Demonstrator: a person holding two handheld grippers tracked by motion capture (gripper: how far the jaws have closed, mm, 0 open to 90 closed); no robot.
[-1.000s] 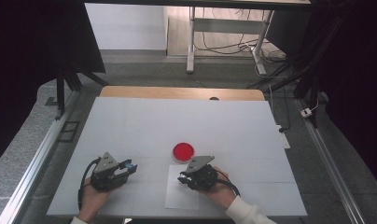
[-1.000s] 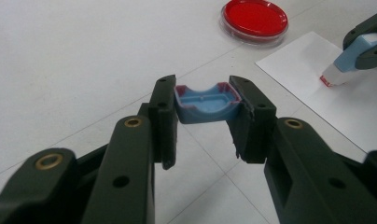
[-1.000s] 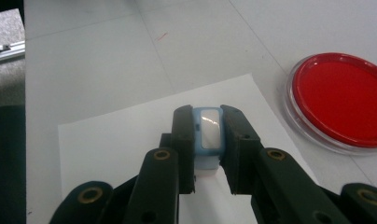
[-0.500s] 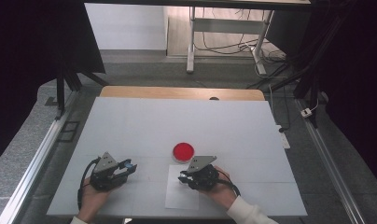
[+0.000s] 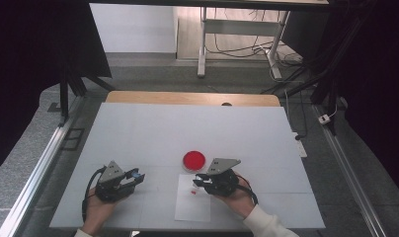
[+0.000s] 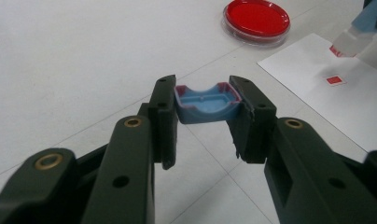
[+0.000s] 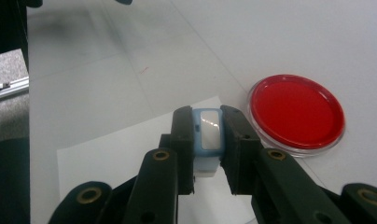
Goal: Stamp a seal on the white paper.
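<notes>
Clearly, left tool (image 6: 203,123) clamps blue cap (image 6: 206,103); right tool (image 7: 206,140) half-hides stamp (image 7: 209,140).

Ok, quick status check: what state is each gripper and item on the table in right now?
Left gripper: shut on the blue cap.
Blue cap: off its tool, hollow side facing the camera, red stain on its rim.
Right gripper: shut on the blue stamp.
Blue stamp: uncapped, held over the paper.
Red dish: flat on the table, beside the paper.
Paper: flat, one small red mark on it.
</notes>
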